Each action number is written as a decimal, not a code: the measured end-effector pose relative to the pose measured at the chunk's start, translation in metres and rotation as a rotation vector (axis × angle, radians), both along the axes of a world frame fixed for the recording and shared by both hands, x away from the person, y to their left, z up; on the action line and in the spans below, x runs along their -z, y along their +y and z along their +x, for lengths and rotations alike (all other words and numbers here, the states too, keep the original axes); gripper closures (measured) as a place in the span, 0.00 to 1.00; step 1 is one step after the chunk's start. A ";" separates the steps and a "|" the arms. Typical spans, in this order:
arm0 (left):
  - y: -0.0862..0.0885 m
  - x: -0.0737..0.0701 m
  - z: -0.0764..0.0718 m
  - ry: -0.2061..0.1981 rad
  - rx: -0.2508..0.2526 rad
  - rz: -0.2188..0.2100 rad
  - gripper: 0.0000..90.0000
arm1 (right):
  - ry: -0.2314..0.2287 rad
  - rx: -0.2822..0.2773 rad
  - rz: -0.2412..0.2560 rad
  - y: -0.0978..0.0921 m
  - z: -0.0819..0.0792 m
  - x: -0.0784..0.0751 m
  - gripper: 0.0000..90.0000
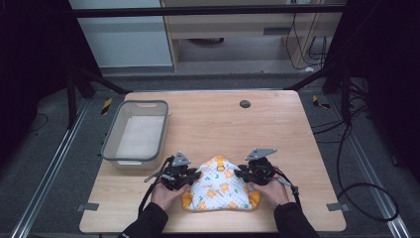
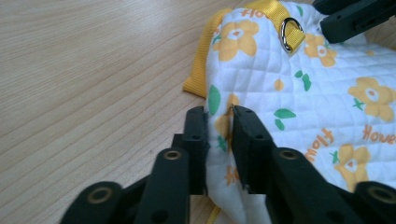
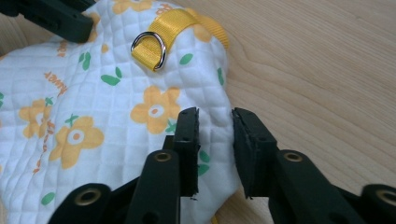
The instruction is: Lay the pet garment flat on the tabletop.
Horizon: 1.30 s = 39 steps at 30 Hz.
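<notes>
High view, cloth: a white quilted cloth piece [image 1: 220, 188] with orange flowers and yellow edging lies on the wooden table [image 1: 213, 119], near the front edge, between the two hands.
High view, left gripper [image 1: 190, 177]: it is at the left edge of the cloth.
High view, right gripper [image 1: 241, 173]: it is at the right edge of the cloth.
High view, basket: a grey basket [image 1: 111, 144] stands at the left, apart from the cloth.
Left gripper view: the jaws are nearly closed, with a fold of the cloth [image 2: 317, 93] pinched between them. A yellow strap with a metal ring [image 2: 290, 33] lies farther off.
Right gripper view: the jaws stand a little open around the cloth [image 3: 102, 107] edge; whether they press it, I cannot tell.
</notes>
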<state>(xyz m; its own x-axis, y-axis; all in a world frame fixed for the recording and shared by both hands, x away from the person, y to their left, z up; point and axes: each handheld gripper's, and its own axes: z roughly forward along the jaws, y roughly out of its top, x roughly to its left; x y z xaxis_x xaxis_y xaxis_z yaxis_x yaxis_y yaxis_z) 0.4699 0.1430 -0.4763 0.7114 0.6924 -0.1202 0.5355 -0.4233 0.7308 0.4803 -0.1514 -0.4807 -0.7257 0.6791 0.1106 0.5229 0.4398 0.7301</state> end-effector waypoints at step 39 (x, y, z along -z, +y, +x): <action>-0.010 -0.080 0.045 -0.304 -0.200 -0.123 0.77 | -0.341 0.220 0.088 0.001 0.031 -0.075 0.91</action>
